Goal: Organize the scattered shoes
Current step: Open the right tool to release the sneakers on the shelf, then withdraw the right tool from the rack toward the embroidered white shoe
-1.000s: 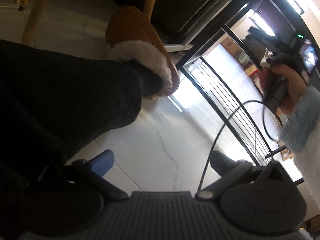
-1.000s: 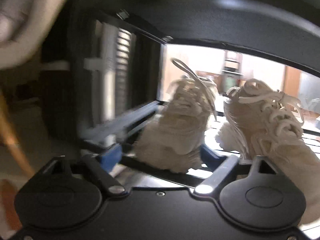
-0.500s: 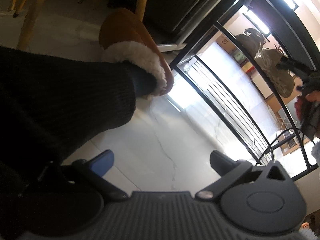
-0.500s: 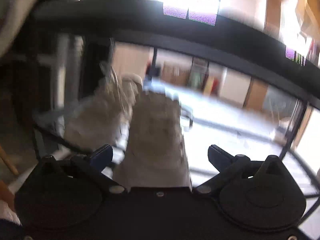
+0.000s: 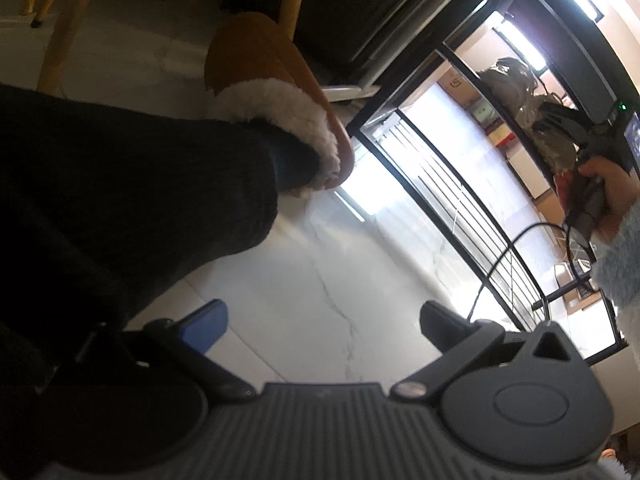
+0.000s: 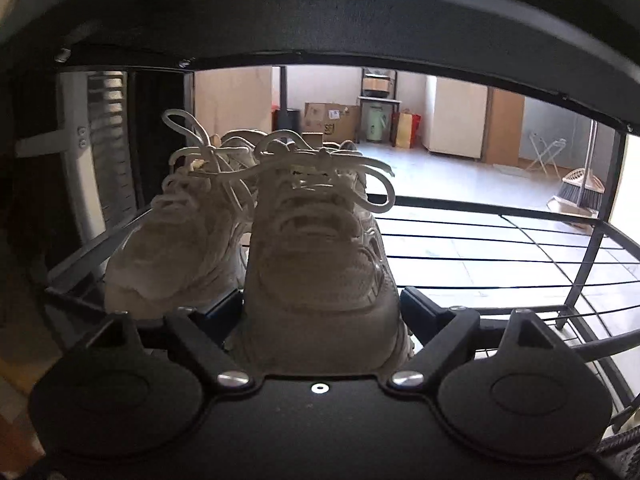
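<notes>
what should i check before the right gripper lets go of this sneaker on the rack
1. Held sneaker between right gripper fingers: ok.
2. Sole fully resting on wire shelf: cannot tell, the gripper hides it.
3. Lined up beside the other sneaker, toes toward camera: ok.
4. Loose laces clear of the fingers: ok.
5. Shelf space on the right side free: ok.
6. Left gripper empty, away from rack, over floor: ok.

Left wrist: low over the floor [image 5: 304,288], facing the rack [image 5: 460,196] from afar.
Right wrist: close at the rack's [image 6: 500,236] shelf, facing the sneakers [image 6: 320,264].
Shared: rack, sneakers [image 5: 532,120].
</notes>
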`<control>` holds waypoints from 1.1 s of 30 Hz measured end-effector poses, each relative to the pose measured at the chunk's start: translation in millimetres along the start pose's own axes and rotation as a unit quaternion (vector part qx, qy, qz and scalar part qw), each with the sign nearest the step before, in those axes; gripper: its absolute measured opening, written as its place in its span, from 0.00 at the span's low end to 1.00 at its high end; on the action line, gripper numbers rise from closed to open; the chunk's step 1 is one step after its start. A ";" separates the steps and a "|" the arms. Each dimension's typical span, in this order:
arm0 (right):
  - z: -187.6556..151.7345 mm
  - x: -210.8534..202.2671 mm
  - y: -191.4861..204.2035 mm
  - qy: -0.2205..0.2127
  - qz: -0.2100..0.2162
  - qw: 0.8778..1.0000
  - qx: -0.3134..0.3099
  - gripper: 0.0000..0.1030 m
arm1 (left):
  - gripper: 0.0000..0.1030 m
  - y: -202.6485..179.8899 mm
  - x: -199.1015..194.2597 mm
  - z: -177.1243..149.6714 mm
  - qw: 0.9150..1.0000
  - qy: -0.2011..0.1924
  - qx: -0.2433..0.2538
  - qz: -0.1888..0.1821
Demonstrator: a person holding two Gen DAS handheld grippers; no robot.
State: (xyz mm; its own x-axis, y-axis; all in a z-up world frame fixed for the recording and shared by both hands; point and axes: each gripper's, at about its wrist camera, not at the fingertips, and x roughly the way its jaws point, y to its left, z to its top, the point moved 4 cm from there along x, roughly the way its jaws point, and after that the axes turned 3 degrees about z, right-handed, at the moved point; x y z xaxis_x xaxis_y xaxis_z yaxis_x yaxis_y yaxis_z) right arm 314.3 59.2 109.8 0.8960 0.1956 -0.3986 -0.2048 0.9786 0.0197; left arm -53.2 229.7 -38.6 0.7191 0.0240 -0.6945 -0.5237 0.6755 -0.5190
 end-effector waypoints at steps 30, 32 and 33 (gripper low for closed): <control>-18.2 -70.4 -12.4 0.065 -0.013 0.998 -0.015 1.00 | 0.99 -24.7 -21.6 -2.8 0.992 -0.083 0.094 -0.017; -24.2 -92.4 -19.2 0.065 -0.001 0.998 -0.009 1.00 | 0.99 -25.6 -22.7 -2.7 0.991 -0.091 0.101 -0.009; -27.4 -103.4 -22.8 0.064 0.005 0.998 -0.007 1.00 | 0.99 -26.9 -23.4 -3.2 0.989 -0.096 0.109 -0.003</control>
State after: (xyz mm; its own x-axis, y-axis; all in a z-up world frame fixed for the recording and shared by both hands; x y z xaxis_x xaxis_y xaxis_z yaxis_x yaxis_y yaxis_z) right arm 215.6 14.9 125.4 0.8366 0.1953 -0.5118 -0.2207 0.9753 0.0113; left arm -57.4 208.6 -10.0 0.8062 0.1444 -0.5738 -0.4232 0.8185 -0.3885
